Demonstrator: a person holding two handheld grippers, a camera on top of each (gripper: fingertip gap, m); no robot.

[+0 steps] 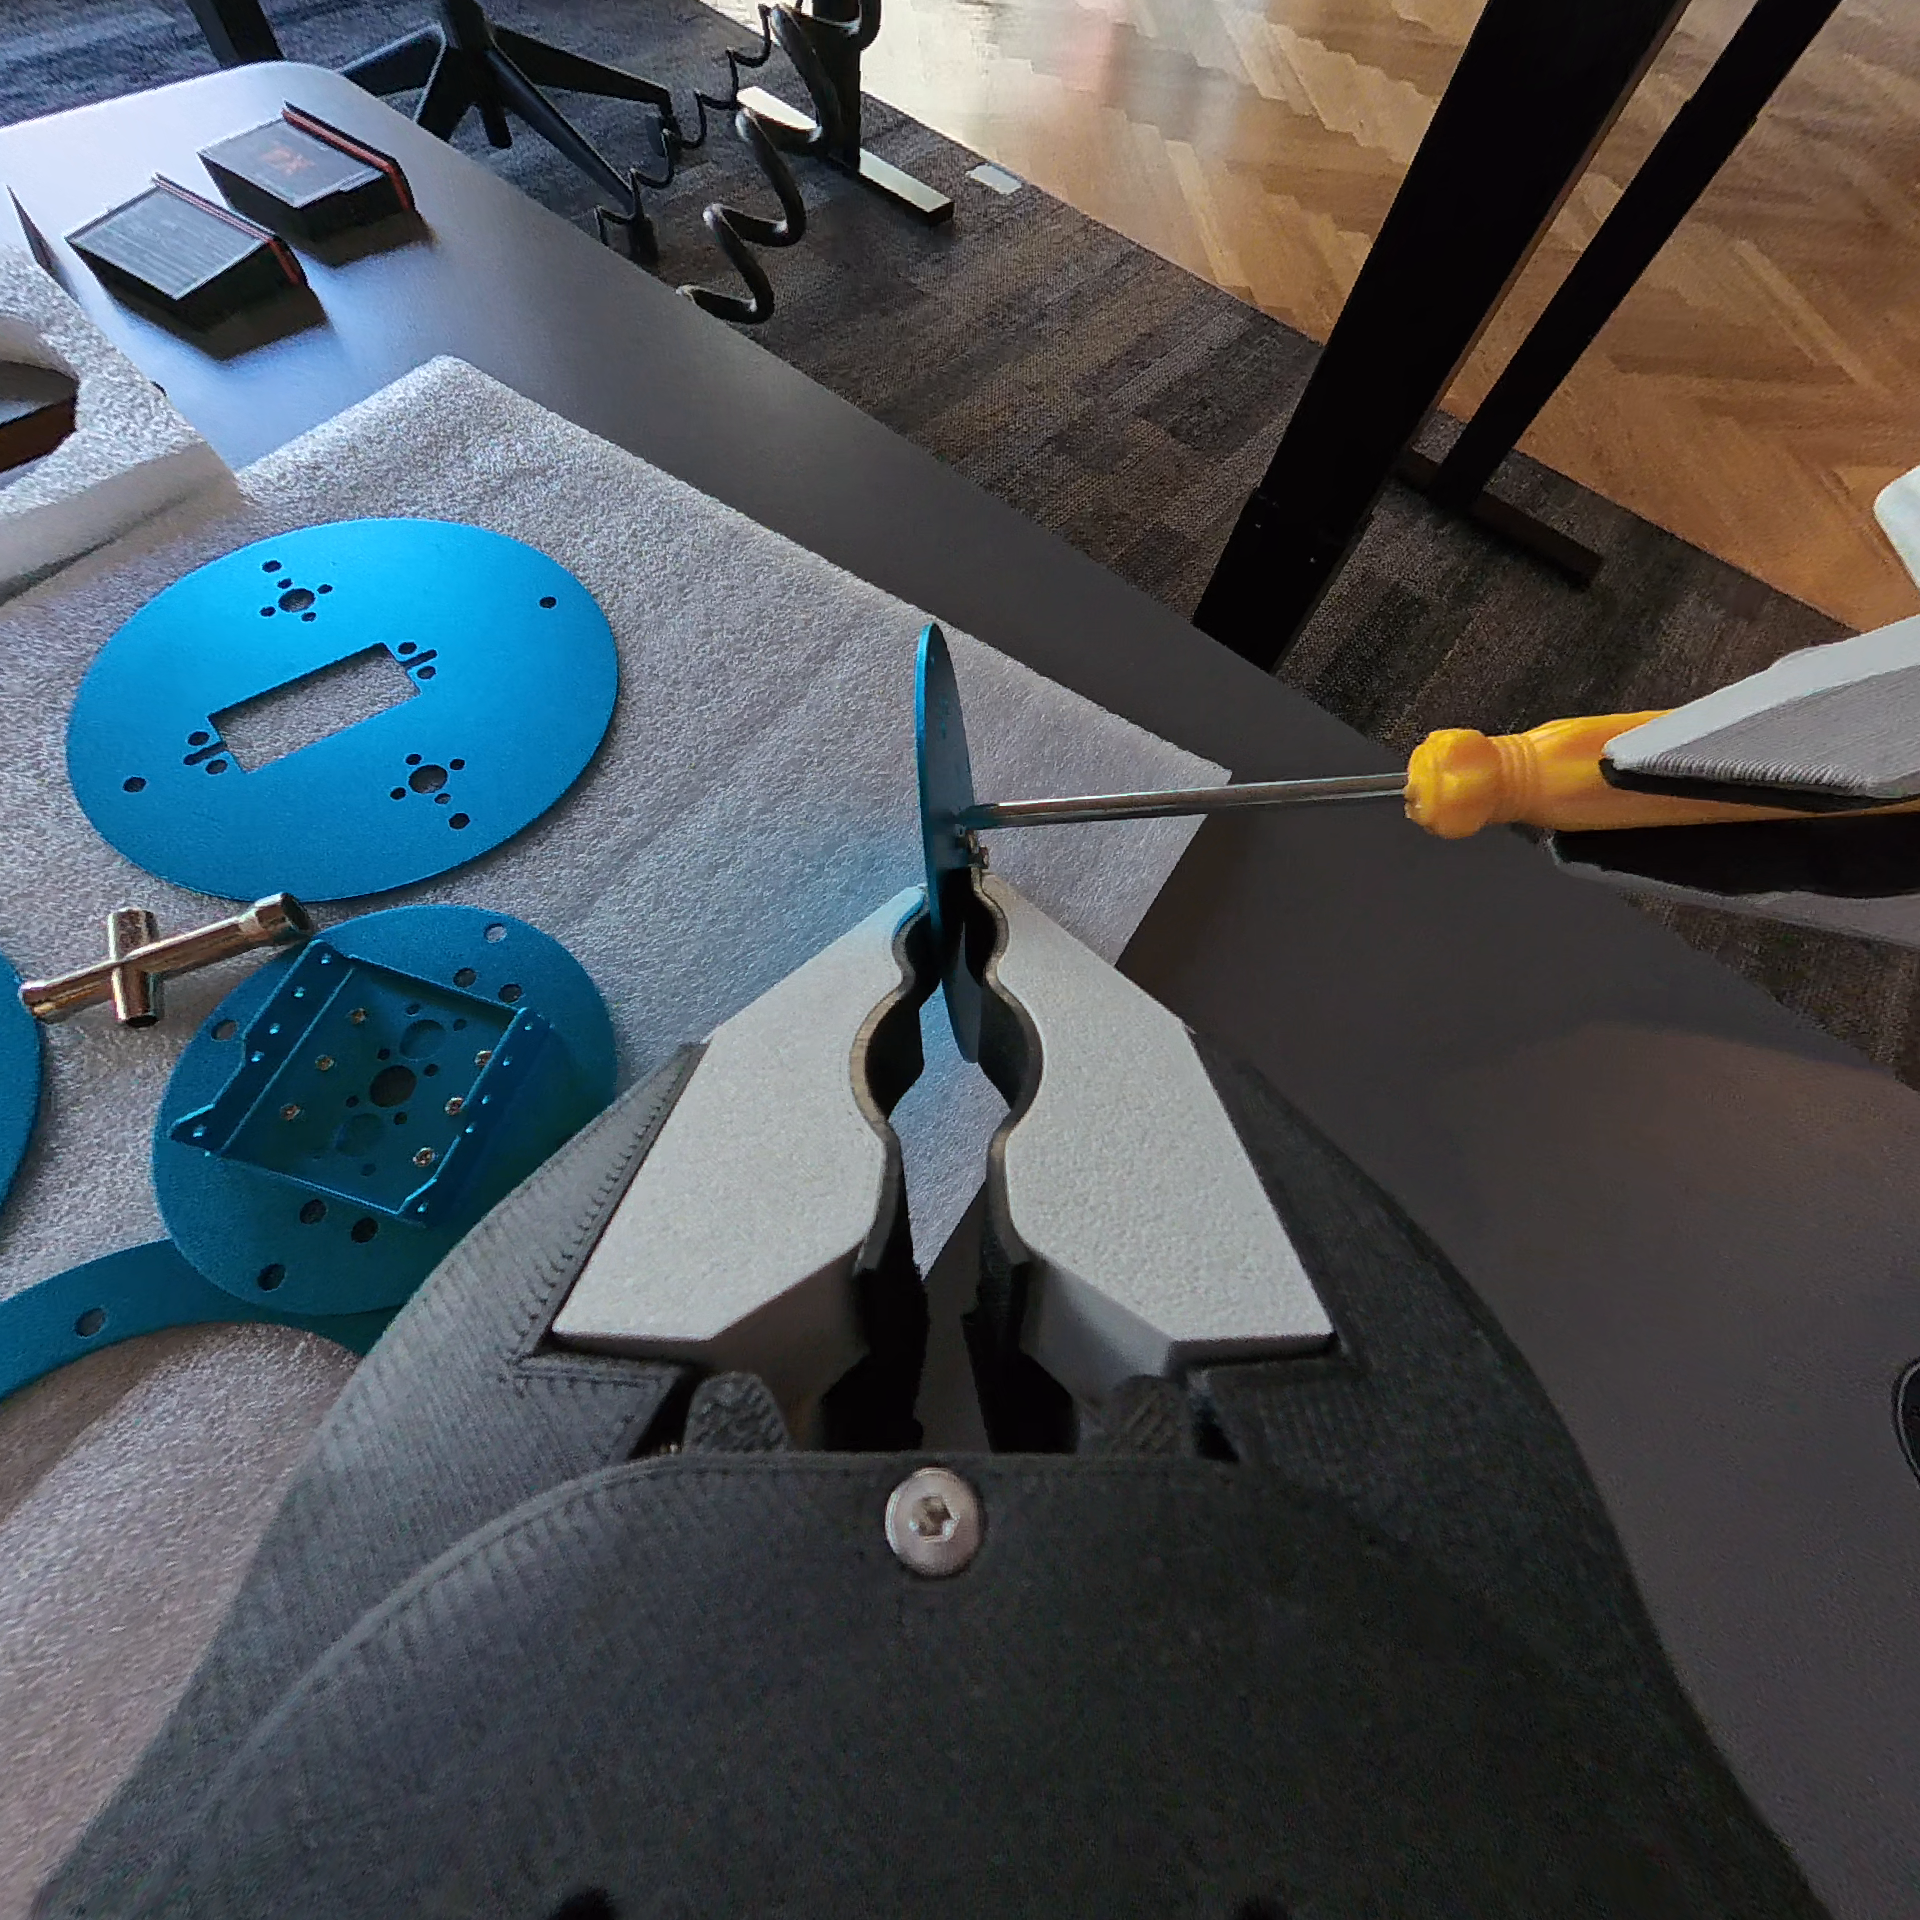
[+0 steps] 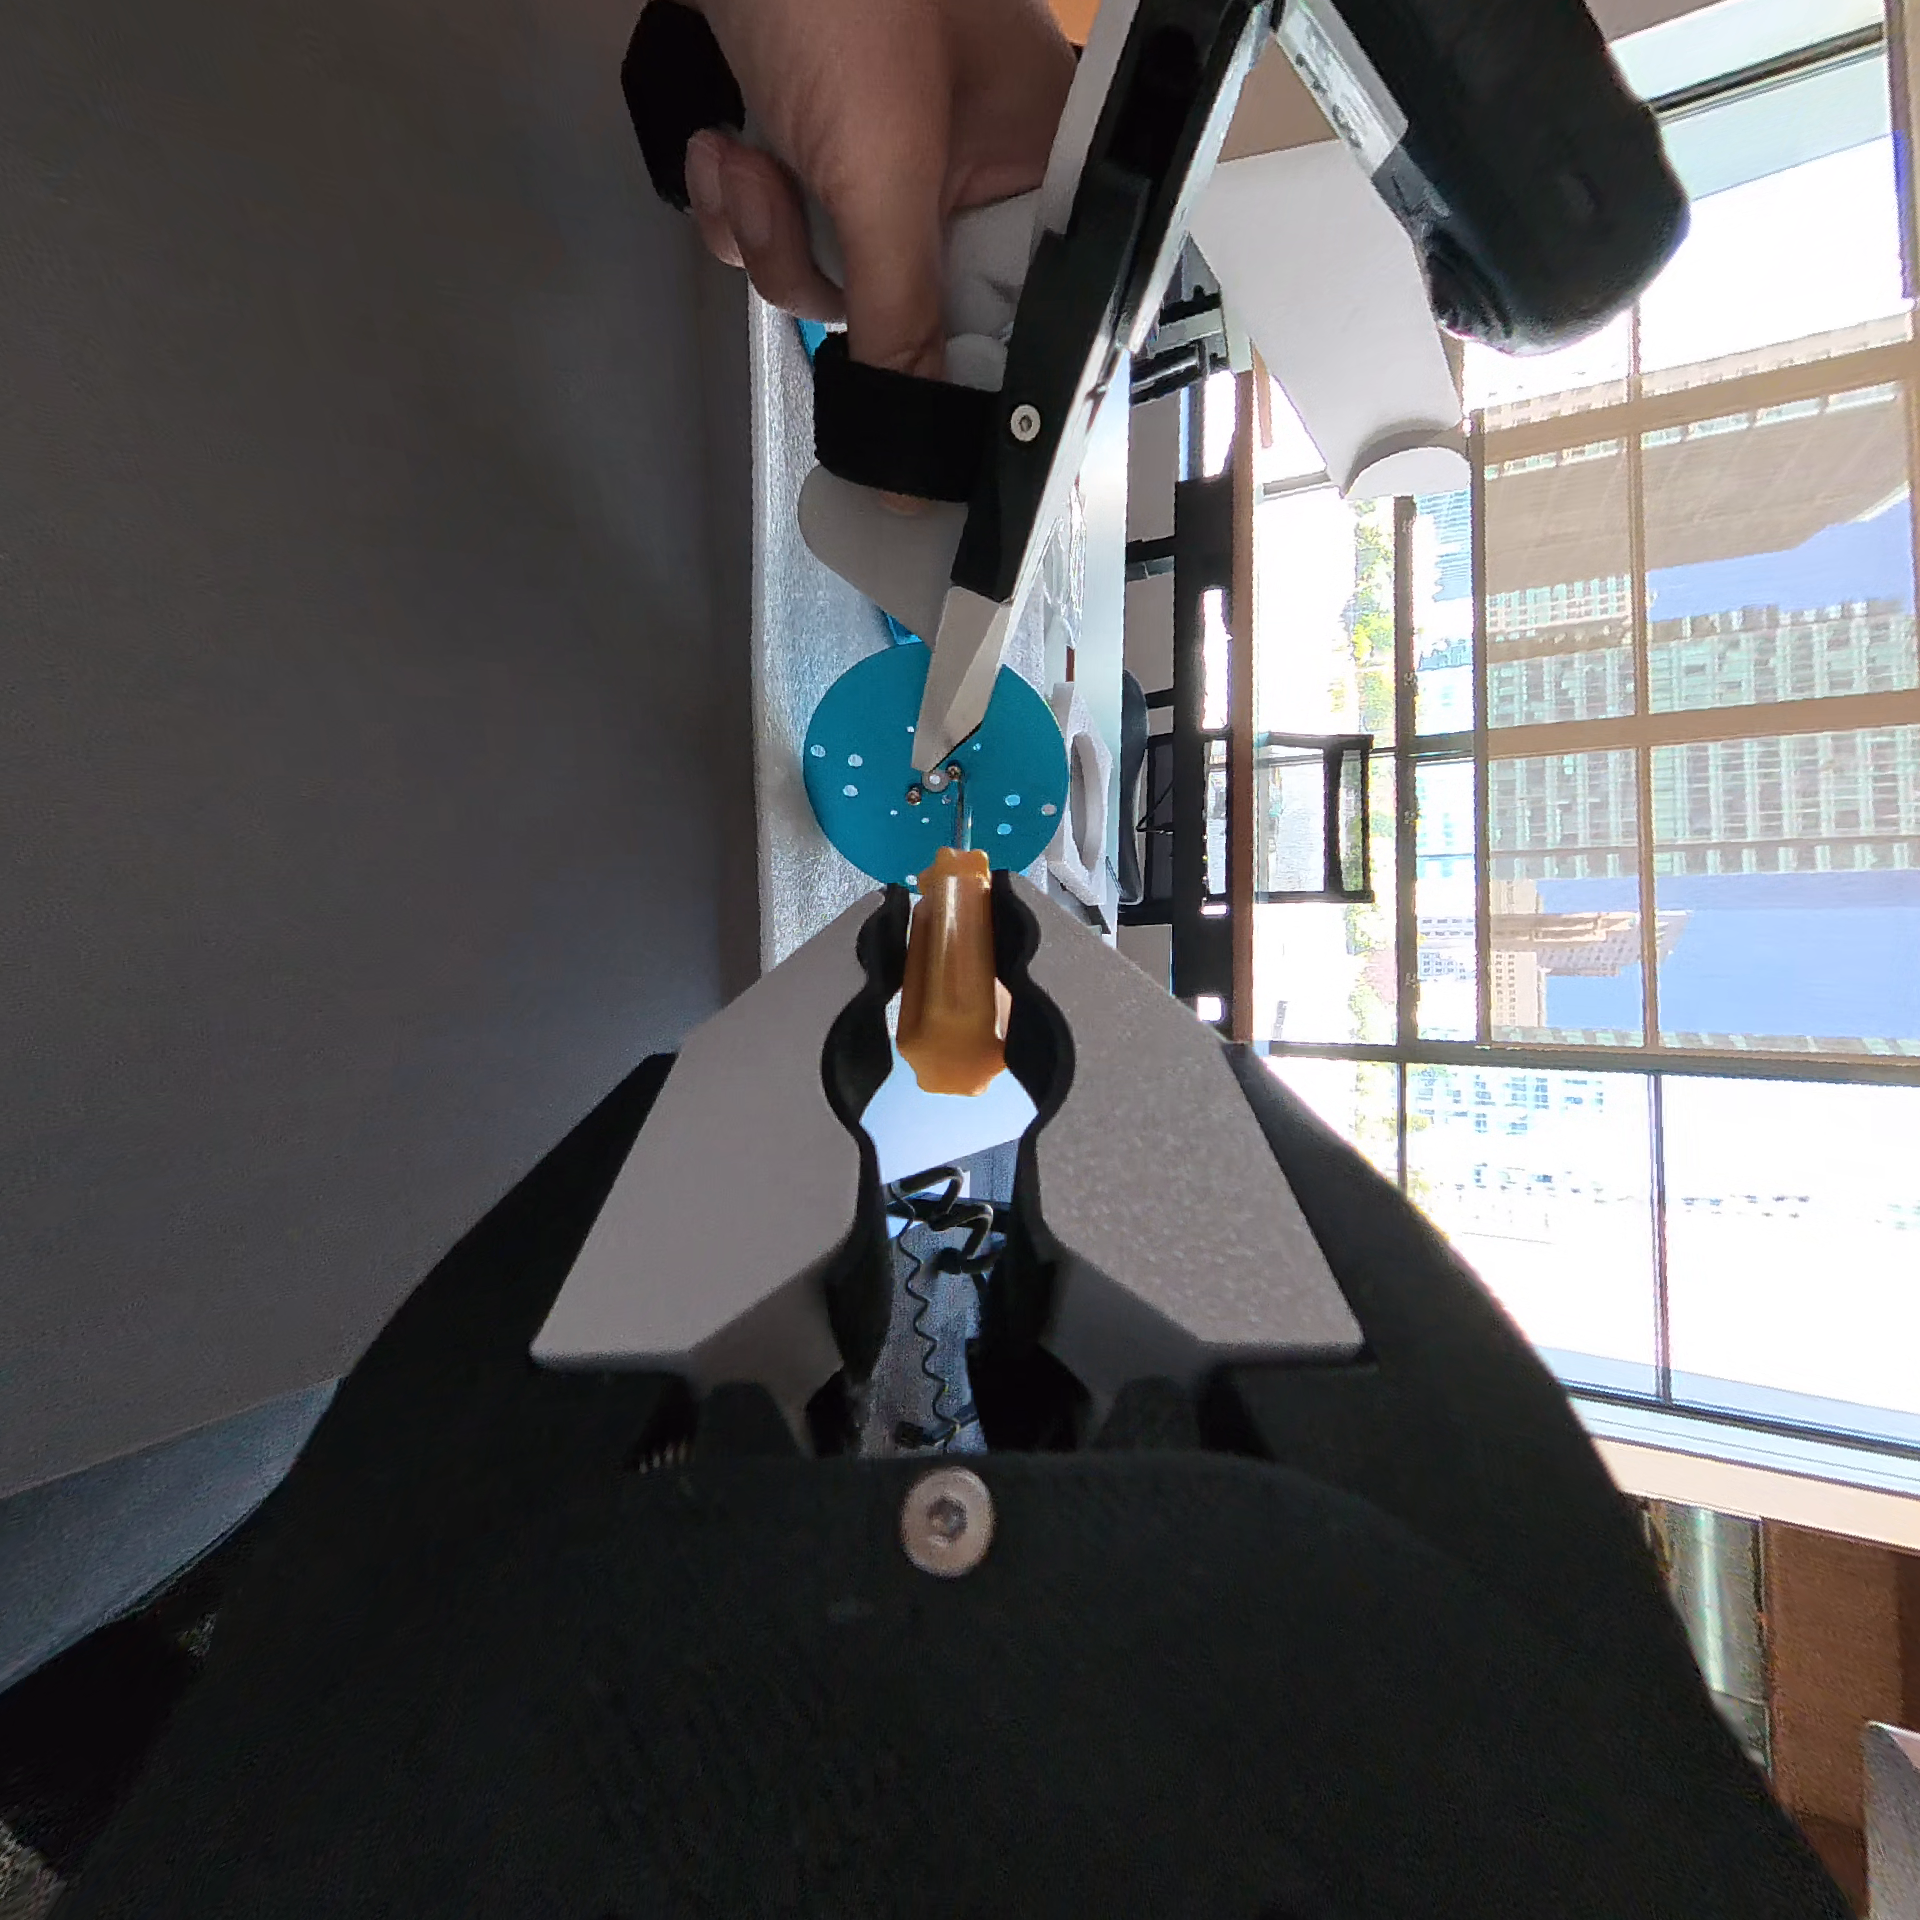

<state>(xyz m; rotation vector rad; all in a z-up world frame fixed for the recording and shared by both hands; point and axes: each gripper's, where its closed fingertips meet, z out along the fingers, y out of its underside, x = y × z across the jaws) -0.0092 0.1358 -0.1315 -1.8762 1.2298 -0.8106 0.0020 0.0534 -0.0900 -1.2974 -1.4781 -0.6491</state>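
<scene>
— Blue disc [image 1: 943, 769], stood on edge, is clamped between the closed jaws of the left gripper [image 1: 951, 940]; where is it in relation to the table?

— Above the near corner of the grey foam sheet [image 1: 727, 644], close to the edge of the dark table [image 1: 1455, 1143]. The right gripper [image 2: 951, 925] has its jaws closed on the yellow handle of a screwdriver [image 1: 1247, 802], and the shaft's tip touches a small screw [image 2: 938, 781] near the disc's centre.

— How many screws are in?

— The right wrist view shows at least two small fasteners on the disc's face; whether they are tight cannot be told.

— And the room about them?

— On the foam, well left of the held disc, lie a large plate [image 1: 343, 707], a disc with a square bracket [image 1: 384, 1112] and a cross wrench [image 1: 166, 956]. Bare tabletop lies to the right, under the screwdriver, and beyond the table edge is the floor.
</scene>
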